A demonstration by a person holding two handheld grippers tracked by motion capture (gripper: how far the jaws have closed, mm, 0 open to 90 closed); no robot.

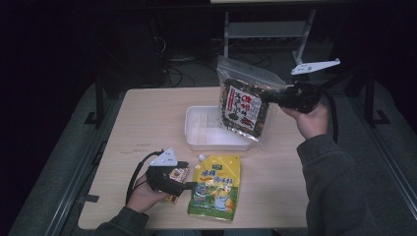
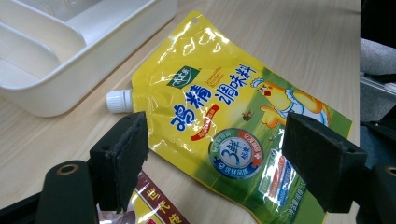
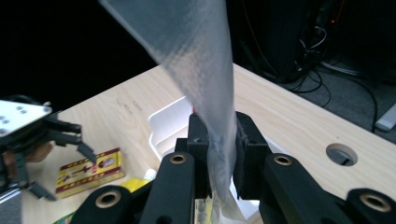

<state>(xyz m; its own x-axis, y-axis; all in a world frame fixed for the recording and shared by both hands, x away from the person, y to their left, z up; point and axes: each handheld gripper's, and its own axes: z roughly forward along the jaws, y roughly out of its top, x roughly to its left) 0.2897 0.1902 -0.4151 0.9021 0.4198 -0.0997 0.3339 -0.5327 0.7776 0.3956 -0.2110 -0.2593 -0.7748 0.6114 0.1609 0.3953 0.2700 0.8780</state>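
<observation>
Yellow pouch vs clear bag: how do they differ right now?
The yellow pouch lies flat on the table; the clear bag hangs in the air over the white tray.
The right gripper clamps the bag's edge; the open left gripper only points at the pouch.
The pouch has a white screw cap; the bag has a clear top strip.
Both carry printed labels.

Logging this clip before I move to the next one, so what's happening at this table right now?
A person works with tongs in each hand. The right tongs are shut on the edge of a clear zip bag of dried snack mix, holding it in the air over the white divided tray. The left tongs stand open just above the yellow spouted pouch, which lies flat on the table in front of the tray. A small red and yellow packet lies beside the left hand.
</observation>
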